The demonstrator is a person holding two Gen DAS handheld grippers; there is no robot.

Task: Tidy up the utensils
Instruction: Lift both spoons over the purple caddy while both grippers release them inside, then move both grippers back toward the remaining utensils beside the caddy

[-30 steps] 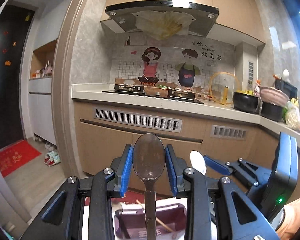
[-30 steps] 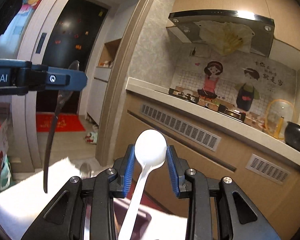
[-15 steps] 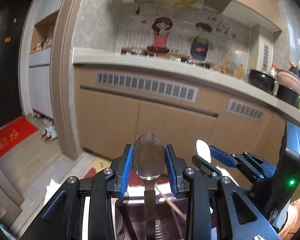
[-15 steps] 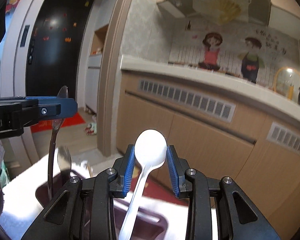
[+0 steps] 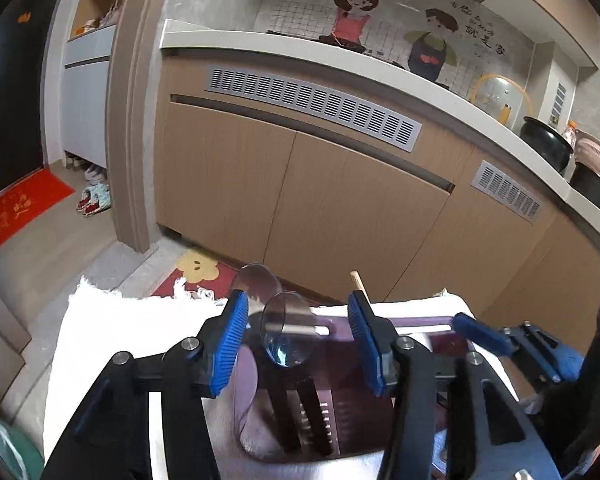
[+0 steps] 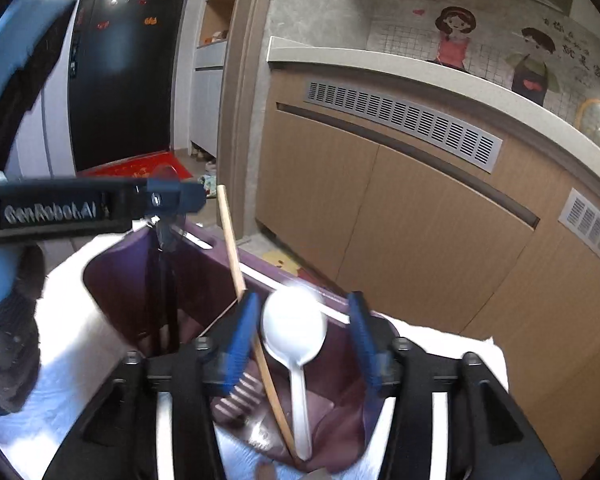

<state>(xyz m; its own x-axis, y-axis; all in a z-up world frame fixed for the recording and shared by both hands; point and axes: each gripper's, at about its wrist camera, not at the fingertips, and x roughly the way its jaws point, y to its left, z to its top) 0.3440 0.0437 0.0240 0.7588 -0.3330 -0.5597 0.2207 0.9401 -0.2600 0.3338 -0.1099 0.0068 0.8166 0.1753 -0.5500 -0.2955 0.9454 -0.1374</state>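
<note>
Glossy metal spoon point(image 5: 286, 334); prob. plastic caddy point(image 6: 204, 280)

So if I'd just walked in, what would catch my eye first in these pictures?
Probably the two spoons caught mid-release: a white plastic spoon between the right tongs, and a blurred metal spoon between the left tongs, both tongs having just been opening over a purple utensil holder on a white cloth. After that, the cartoon couple on the kitchen wall behind the counter.

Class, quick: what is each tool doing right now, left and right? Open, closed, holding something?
Left tool: open, just widened; metal spoon sits loose between the pads.
Right tool: open, just widened; white spoon loose between the pads.
</note>
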